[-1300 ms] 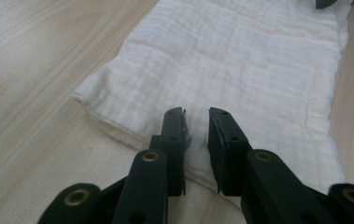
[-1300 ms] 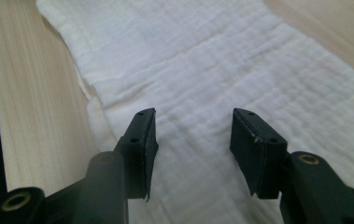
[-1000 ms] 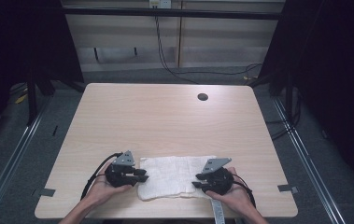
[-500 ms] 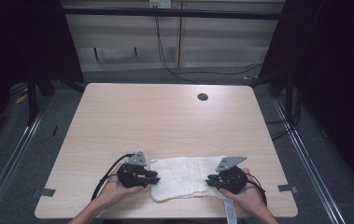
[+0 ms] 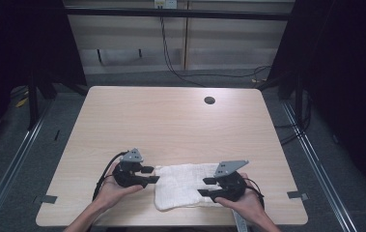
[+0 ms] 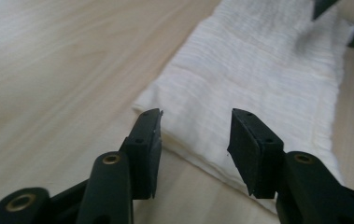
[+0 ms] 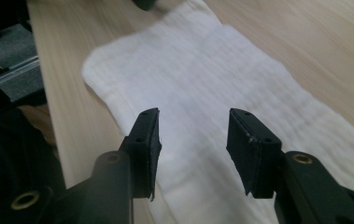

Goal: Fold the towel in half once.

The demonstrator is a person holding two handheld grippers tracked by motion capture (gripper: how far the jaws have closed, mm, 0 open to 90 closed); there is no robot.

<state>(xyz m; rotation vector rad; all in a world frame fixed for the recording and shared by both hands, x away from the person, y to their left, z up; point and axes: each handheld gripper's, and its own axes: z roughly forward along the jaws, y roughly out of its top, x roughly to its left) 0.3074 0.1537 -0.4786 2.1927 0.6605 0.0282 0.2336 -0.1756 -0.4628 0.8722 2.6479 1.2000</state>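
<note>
A white folded cloth [image 5: 183, 191] lies flat near the front edge of the light wooden table [image 5: 171, 125]. My left gripper [image 5: 150, 174] hovers just over the cloth's left end. In the left gripper view its jaws [image 6: 195, 123] stand apart over the cloth's corner [image 6: 258, 79] with nothing between the pads. My right gripper [image 5: 204, 186] hovers over the cloth's right end, and its jaws [image 7: 192, 123] stand equally apart above the cloth [image 7: 202, 70], off the fabric. Both pairs of jaws have just been opening, and nothing is in either.
A small dark round hole [image 5: 209, 100] sits in the tabletop at the far right. Cables hang behind the table's far edge, and metal rails run along the floor on both sides. The cloth lies close to the table's front edge.
Both grippers were down on the cloth's ends with jaws nearly closed. Now both have opened, let go of the fabric and lifted slightly. The cloth lies flat.
</note>
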